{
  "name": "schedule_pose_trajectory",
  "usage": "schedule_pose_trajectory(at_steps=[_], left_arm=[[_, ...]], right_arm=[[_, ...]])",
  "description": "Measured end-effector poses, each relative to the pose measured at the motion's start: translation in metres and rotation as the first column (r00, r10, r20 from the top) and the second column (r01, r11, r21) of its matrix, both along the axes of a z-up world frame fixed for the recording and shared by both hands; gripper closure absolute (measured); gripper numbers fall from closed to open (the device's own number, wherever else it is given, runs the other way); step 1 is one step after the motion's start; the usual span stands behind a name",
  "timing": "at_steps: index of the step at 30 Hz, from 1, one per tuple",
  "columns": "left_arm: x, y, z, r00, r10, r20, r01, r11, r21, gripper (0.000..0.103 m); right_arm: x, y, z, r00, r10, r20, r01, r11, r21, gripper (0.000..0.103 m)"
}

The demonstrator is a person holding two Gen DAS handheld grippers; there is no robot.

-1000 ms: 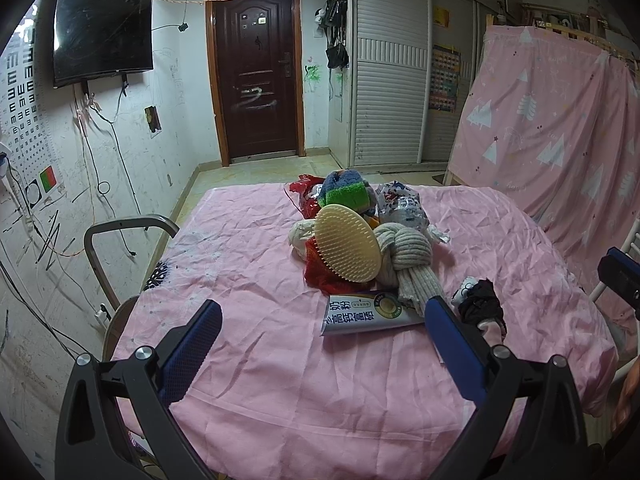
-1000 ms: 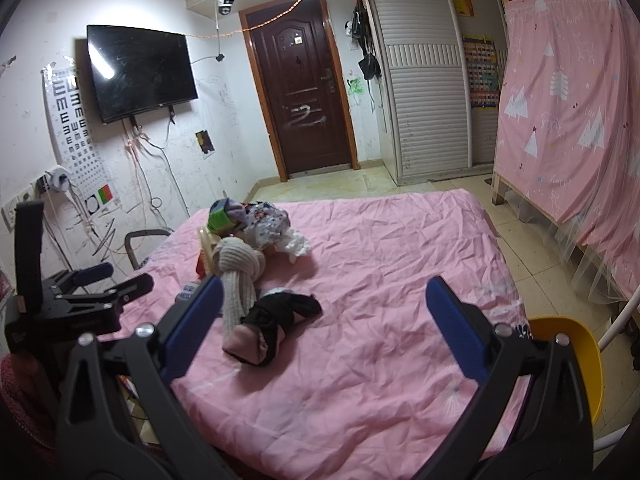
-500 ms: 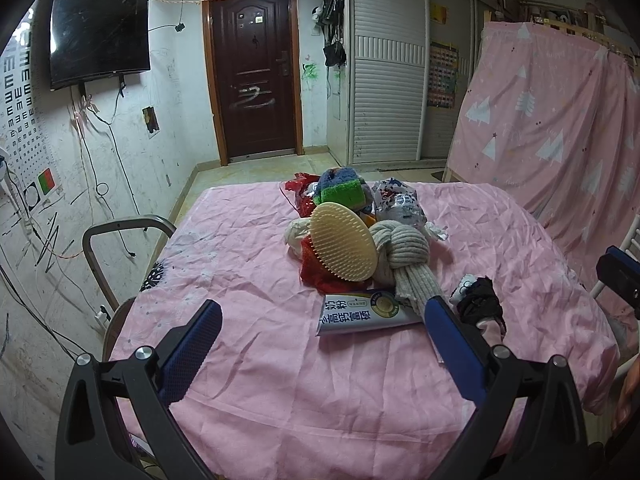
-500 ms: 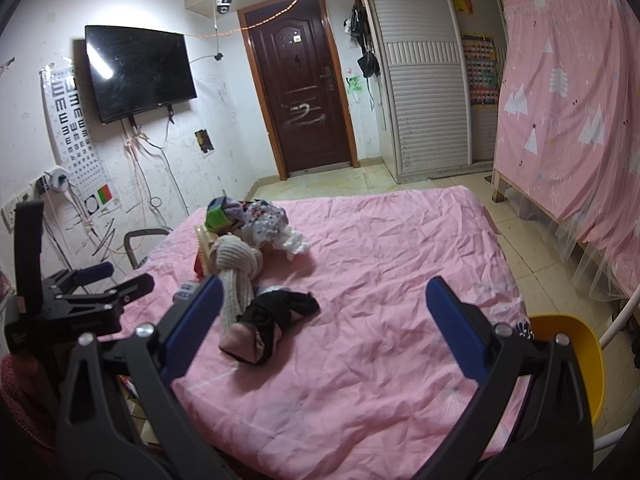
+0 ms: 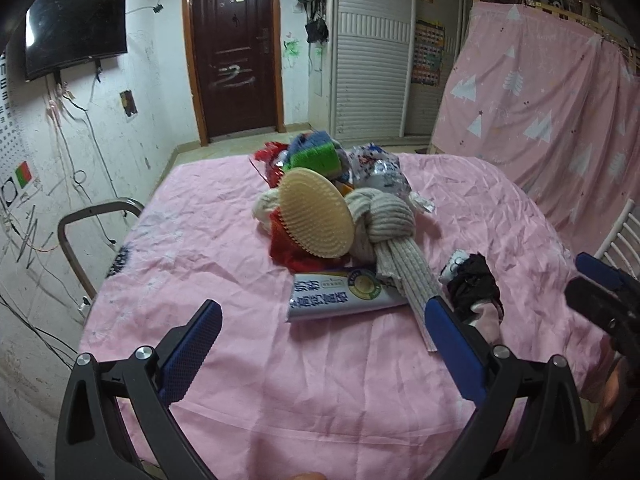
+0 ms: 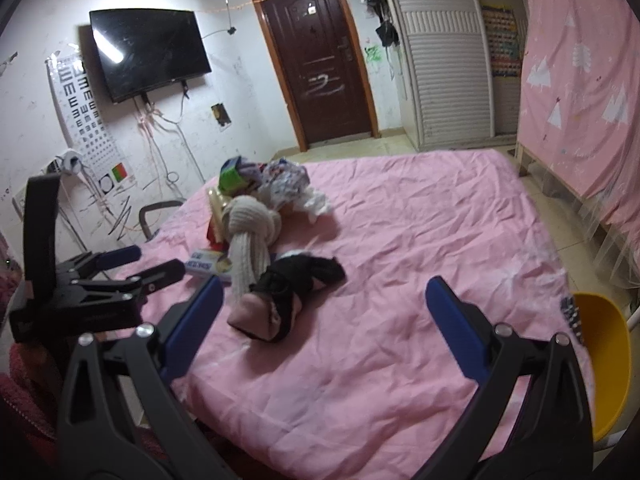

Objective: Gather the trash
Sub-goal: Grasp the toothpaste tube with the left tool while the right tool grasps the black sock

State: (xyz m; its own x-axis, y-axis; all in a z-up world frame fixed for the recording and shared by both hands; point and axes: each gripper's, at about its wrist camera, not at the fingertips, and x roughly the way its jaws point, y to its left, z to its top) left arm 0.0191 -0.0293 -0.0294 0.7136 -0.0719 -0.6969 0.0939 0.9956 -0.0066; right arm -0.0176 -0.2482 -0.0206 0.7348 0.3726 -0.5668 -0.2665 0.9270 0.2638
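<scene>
Trash sits piled mid-tabletop point(image 5: 224, 360), so the wide-open, empty left hand-held gripper point(image 5: 320, 344) should slide low around the flat packet point(image 5: 340, 298), while the right hand-held gripper point(image 6: 320, 316) waits open.

Bare pink sheet point(image 6: 400, 240) lies free right of the clutter pile point(image 6: 256, 216).
</scene>
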Motion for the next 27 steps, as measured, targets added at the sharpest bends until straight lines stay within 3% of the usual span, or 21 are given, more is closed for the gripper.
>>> schedule_pose_trajectory(at_steps=[7,12,17,20,27], left_arm=[[0.024,0.012,-0.016,0.997,0.022,-0.073,-0.027,0.997,-0.066,0.011],[0.045,0.029,-0.027,0.989,0.027,-0.142,-0.052,0.983,-0.176,0.012],[0.059,0.035,-0.037,0.983,0.000,-0.184,-0.047,0.967,-0.251,0.021],[0.063,0.030,-0.041,0.982,-0.016,-0.186,-0.031,0.968,-0.248,0.031],[0.064,0.018,-0.044,0.983,-0.070,-0.168,0.023,0.964,-0.264,0.074]], right_arm=[[0.016,0.020,-0.013,0.997,0.054,-0.055,-0.054,0.999,-0.002,0.006],[0.028,0.030,-0.017,0.994,0.058,-0.091,-0.059,0.998,-0.003,0.006],[0.041,0.037,-0.022,0.991,0.047,-0.126,-0.049,0.999,-0.007,0.006],[0.048,0.038,-0.026,0.988,0.037,-0.150,-0.038,0.999,-0.005,0.006],[0.060,0.042,-0.033,0.980,0.045,-0.192,-0.043,0.999,0.019,0.006]])
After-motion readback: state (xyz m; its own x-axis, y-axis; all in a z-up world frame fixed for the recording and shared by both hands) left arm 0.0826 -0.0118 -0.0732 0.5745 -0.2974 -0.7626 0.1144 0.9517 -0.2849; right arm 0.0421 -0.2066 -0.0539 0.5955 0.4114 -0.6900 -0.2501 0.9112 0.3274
